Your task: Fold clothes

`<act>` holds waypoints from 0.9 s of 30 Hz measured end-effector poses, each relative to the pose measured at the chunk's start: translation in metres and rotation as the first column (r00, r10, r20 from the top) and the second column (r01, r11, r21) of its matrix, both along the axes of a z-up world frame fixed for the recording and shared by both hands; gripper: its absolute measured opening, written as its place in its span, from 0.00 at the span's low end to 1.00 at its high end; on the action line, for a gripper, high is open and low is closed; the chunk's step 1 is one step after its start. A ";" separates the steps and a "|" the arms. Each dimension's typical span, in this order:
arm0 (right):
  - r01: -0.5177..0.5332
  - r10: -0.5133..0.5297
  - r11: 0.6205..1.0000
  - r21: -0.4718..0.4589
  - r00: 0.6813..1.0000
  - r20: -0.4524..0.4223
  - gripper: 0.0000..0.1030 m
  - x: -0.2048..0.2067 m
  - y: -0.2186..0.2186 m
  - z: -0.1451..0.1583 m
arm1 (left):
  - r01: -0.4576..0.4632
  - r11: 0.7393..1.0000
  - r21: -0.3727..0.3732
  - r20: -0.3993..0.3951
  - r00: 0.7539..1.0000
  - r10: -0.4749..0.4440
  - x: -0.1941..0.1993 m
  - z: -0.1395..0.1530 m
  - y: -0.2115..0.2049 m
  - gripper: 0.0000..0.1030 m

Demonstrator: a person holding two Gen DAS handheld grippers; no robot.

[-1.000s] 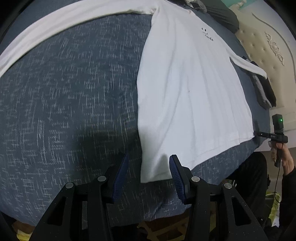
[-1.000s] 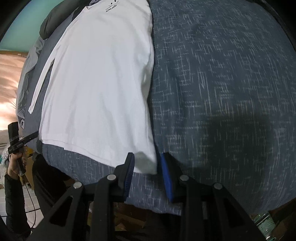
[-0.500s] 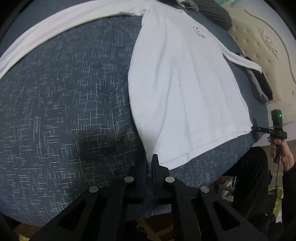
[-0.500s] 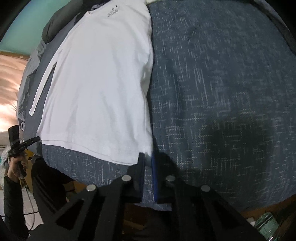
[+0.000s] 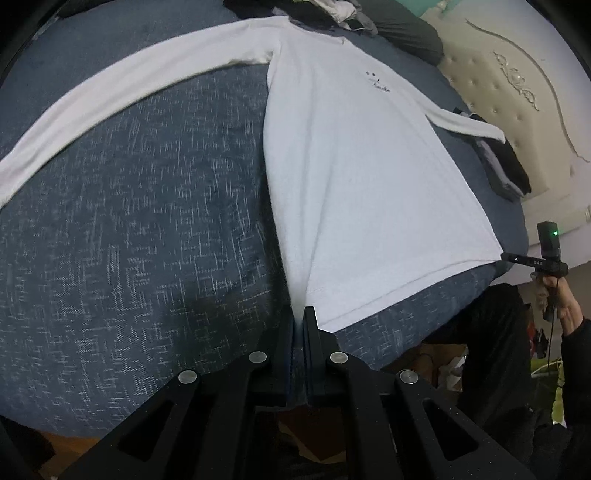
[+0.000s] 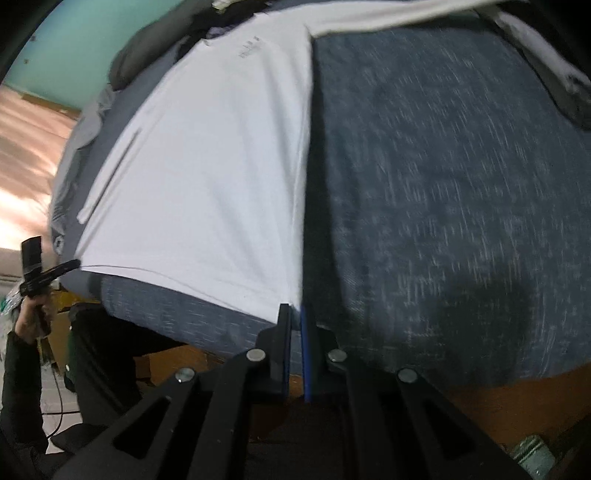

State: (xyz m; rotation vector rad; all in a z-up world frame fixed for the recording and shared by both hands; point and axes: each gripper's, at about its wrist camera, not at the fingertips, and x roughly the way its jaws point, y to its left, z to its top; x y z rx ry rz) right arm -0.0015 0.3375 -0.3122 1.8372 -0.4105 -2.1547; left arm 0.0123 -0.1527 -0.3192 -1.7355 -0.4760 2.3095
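The white long-sleeved shirt (image 5: 362, 177) lies face up and flat on the bed (image 5: 129, 229), its hem toward the near edge, one sleeve stretched far out to the side and the other slanting toward the dark folded clothes (image 5: 504, 170) by the headboard (image 5: 517, 96). It looks a light, soft knit that will sag and crease wherever it is not held, so the two hem corners are the sensible places to take it, and both are taken. The left gripper (image 5: 299, 317) is pinched tight on the hem corner on its side, with cloth drawn into a small taut ridge running up from its fingers. The right gripper (image 6: 295, 314) is clamped on the opposite hem corner, the side seam running straight away from it. The body is smooth, plain white, with a small dark mark on the chest. A loose heap of garments (image 5: 332, 11) sits beyond the collar on the blue speckled bedspread.
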 end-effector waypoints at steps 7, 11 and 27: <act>-0.007 0.006 0.999 0.033 1.000 0.019 0.05 -0.007 -0.015 -0.027 | -0.002 1.000 -0.001 0.037 0.999 0.002 0.007 -0.021 -0.004 0.04; 0.003 -0.003 1.000 -0.002 1.000 0.027 0.08 -0.012 -0.018 -0.024 | -0.004 1.000 -0.013 0.056 0.998 0.004 0.010 -0.023 -0.008 0.04; 0.170 -0.172 0.985 -0.034 0.982 -0.082 0.33 -0.112 -0.005 -0.014 | -0.078 0.997 -0.027 0.027 0.997 0.079 0.005 0.002 -0.026 0.12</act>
